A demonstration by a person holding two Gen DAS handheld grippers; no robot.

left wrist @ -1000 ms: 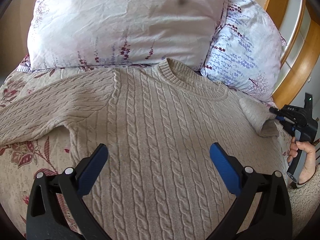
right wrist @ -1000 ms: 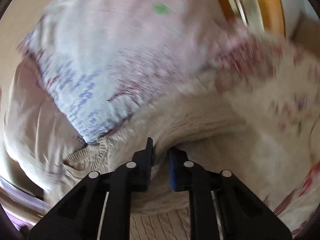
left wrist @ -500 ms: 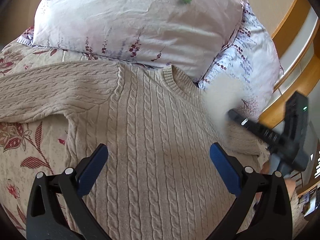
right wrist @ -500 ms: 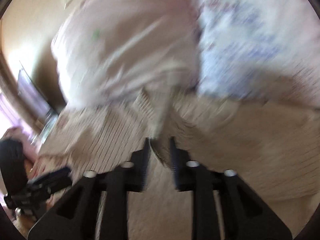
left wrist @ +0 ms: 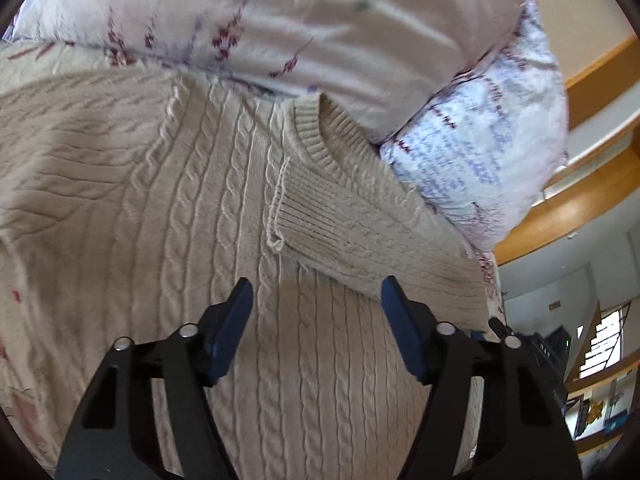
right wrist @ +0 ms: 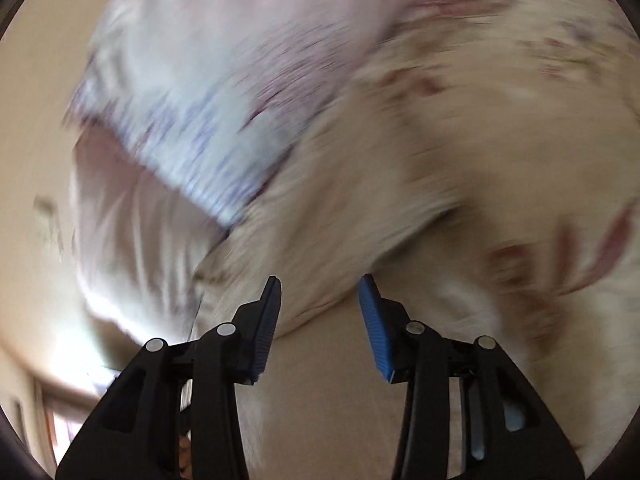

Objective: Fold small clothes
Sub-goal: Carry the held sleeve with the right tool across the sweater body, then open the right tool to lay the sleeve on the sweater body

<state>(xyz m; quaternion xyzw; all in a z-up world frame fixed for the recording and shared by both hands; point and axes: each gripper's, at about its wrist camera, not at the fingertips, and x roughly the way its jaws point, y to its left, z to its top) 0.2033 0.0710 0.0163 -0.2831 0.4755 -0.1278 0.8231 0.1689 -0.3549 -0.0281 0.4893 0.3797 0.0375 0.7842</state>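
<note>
Nearest in the left wrist view, the left gripper point(left wrist: 316, 308) hovers with its blue-padded fingers point(left wrist: 230, 328) spread apart and nothing between them, low over the body of a beige cable-knit sweater point(left wrist: 192, 208). The sweater lies flat on the bed, front up. One sleeve point(left wrist: 360, 232) is folded across the chest, its ribbed cuff point(left wrist: 288, 204) lying just below the ribbed neckband point(left wrist: 320, 132); the other sleeve stretches out flat to the left edge of the view.

In the right wrist view, heavily blurred by motion, the right gripper point(right wrist: 320, 312) also has its fingers apart and empty, above pale knit fabric and a floral bedsheet point(right wrist: 560, 272).

Beyond the neckband, a pale pink floral pillow point(left wrist: 280, 20) lies touching the sweater's top edge, with a white pillow with blue-purple print point(left wrist: 480, 140) beside it. Farthest back stands a wooden headboard point(left wrist: 580, 192). No writing is legible.
</note>
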